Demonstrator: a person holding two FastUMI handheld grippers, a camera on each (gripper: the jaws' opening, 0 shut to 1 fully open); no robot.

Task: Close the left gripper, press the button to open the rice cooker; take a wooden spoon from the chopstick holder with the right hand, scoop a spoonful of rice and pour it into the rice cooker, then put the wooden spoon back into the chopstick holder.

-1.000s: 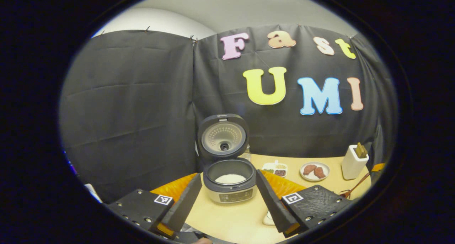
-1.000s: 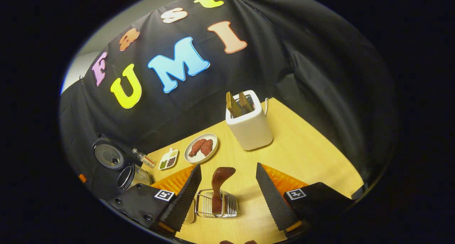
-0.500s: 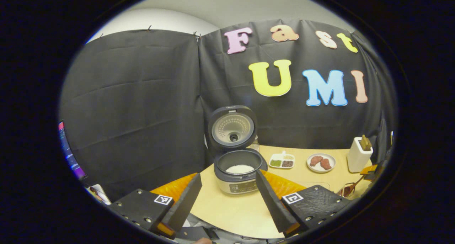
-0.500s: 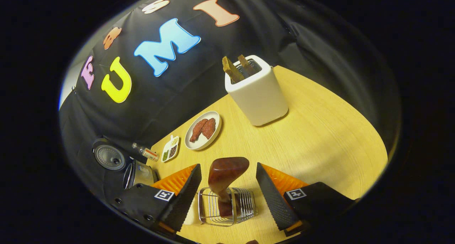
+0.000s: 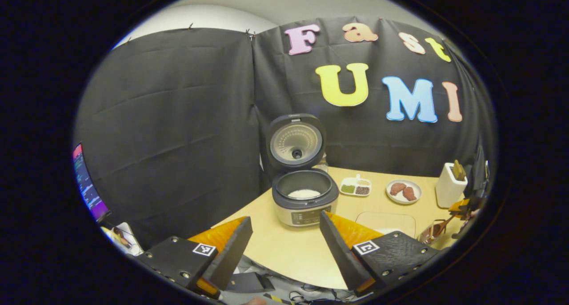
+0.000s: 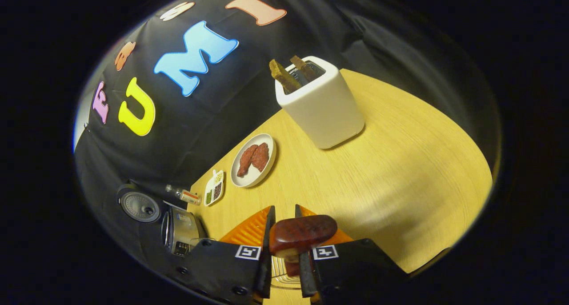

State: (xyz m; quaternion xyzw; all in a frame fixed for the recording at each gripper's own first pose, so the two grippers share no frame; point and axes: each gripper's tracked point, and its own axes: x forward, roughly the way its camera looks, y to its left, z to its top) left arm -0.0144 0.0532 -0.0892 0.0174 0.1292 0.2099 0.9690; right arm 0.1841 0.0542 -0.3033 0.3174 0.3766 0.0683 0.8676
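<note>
Apparently, right tongs (image 6: pixel 284 247) pinch the wooden spoon (image 6: pixel 302 234); left tongs (image 5: pixel 284 247) spread before the open rice cooker (image 5: pixel 304 194).

Staged kitchen booth: black cloth wall (image 5: pixel 169 118), wooden table (image 6: pixel 400 162), rice cooker (image 5: pixel 304 198).

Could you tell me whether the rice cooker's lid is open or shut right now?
Open: the rice cooker has its lid standing upright, with white rice visible inside.

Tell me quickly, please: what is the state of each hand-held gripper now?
Left hand-held gripper: open, holding nothing.
Right hand-held gripper: closed on the wooden spoon.
</note>
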